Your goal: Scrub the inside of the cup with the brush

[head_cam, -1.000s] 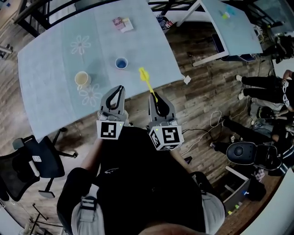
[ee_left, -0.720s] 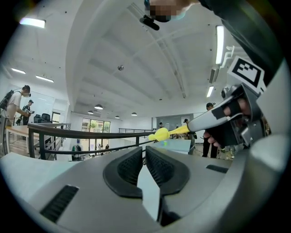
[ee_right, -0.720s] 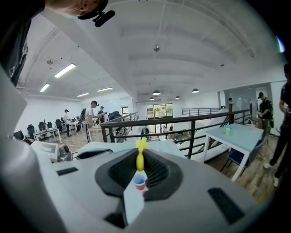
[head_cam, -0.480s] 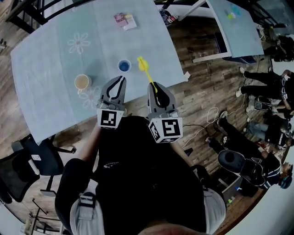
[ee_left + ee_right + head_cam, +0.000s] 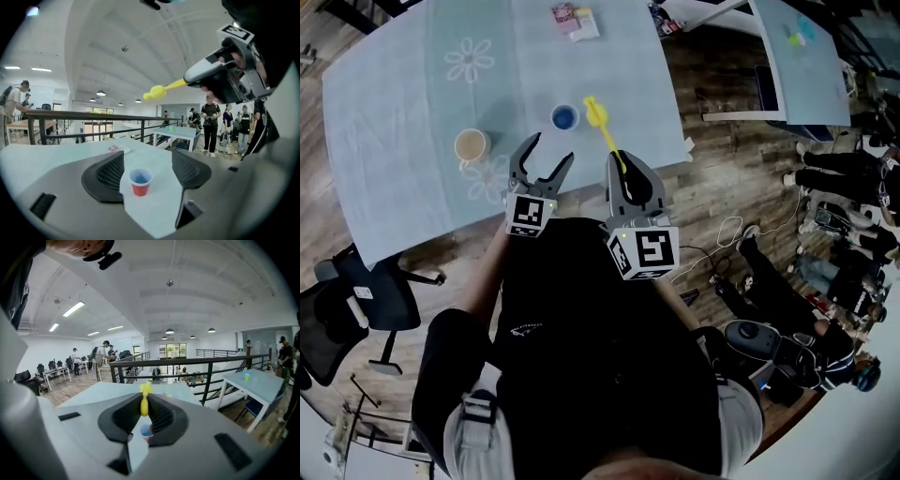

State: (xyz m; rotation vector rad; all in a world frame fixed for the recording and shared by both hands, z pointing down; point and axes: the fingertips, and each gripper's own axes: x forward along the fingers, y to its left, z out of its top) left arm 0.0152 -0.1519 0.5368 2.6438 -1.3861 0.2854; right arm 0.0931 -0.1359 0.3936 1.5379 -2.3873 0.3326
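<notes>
Red outside and blue within, the cup [image 5: 565,117] stands upright on the pale blue tablecloth [image 5: 394,112], a little way in from the near edge. On the person's side of the cup hovers the left gripper [image 5: 550,150]. Its jaws have just been opening and now stand wide apart. In the left gripper view the cup [image 5: 140,182] shows in the gap between the two pads, but it stands beyond their tips, untouched.

To the right of the cup, the right gripper [image 5: 622,161] has its jaws closed on the handle of the yellow brush [image 5: 605,139]. The brush head reaches forward to end just beside the cup's right side. In the right gripper view the brush [image 5: 145,404] pokes out from between the pads, and the cup [image 5: 146,431] sits lower down, partly hidden by the jaws.

Left of the cup, well apart, sits a beige mug [image 5: 471,145] — and far beyond the cup, a few small packets [image 5: 574,19] lie near the cloth's far edge.
</notes>
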